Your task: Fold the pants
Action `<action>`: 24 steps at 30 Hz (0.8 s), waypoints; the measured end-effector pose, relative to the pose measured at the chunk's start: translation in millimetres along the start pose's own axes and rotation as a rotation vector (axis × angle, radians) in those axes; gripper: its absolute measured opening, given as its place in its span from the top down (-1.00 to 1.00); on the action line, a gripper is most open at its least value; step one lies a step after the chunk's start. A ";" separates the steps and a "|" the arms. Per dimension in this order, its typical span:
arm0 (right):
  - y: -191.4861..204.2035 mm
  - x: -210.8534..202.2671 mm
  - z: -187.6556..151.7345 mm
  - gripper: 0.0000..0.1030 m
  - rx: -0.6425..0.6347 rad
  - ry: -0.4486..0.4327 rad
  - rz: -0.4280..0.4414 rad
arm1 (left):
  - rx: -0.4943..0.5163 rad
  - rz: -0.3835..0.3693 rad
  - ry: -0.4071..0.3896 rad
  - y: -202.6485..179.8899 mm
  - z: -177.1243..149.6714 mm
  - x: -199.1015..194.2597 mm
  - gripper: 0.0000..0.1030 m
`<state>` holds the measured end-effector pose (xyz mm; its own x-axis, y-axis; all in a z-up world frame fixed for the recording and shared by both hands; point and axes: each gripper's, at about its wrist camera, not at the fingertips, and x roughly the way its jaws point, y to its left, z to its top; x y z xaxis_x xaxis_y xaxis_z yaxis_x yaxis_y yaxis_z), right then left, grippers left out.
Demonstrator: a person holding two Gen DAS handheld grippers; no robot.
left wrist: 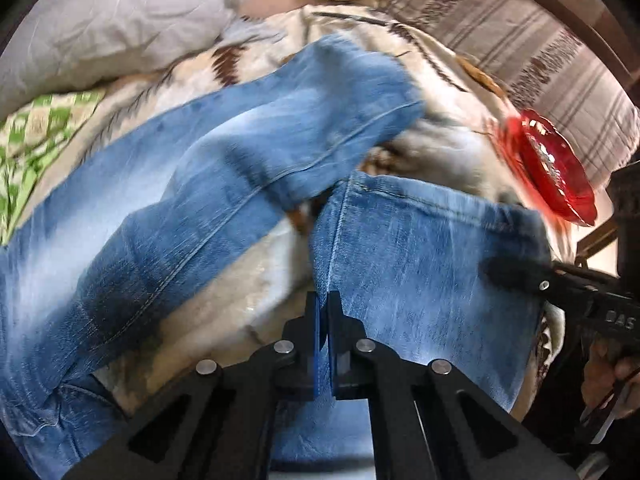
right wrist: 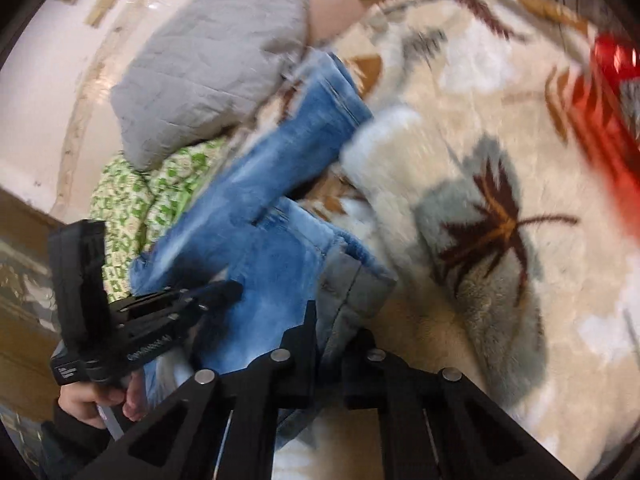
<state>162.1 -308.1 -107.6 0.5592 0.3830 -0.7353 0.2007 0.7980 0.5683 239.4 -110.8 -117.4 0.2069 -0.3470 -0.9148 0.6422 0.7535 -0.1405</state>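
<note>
Both grippers, left gripper (left wrist: 323, 320) and right gripper (right wrist: 334, 320), have jaws pinching 1 end of the jeans (left wrist: 224, 152), lifted over the bed's blanket (right wrist: 460, 128). Best carry both corners level, keeping edges aligned.

Read only pale letters resembling "DAS" on the black body of the right hand-held gripper (left wrist: 516, 276), at the right edge. Lettering on the left hand-held gripper (right wrist: 224, 294) too blurred to read.
</note>
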 end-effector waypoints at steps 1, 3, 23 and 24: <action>2.8 -6.8 -0.5 0.85 -0.016 -0.016 -0.001 | 0.013 0.001 -0.008 -6.6 2.0 -3.5 0.95; 9.8 -28.3 -3.1 0.86 -0.049 -0.063 0.008 | 0.037 -0.018 -0.055 -23.0 9.5 -15.5 0.95; -65.4 -74.7 -21.1 -0.13 0.093 -0.113 -0.218 | 0.094 0.052 0.009 -96.8 77.1 37.4 -0.11; -65.6 -79.9 -22.4 -0.54 0.093 -0.128 -0.225 | 0.068 0.070 -0.005 -92.0 74.5 28.9 -0.43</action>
<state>86.2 -380.7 -94.4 0.5884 0.1339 -0.7974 0.4010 0.8080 0.4316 241.3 -231.8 -102.8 0.2564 -0.2979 -0.9195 0.6748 0.7363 -0.0503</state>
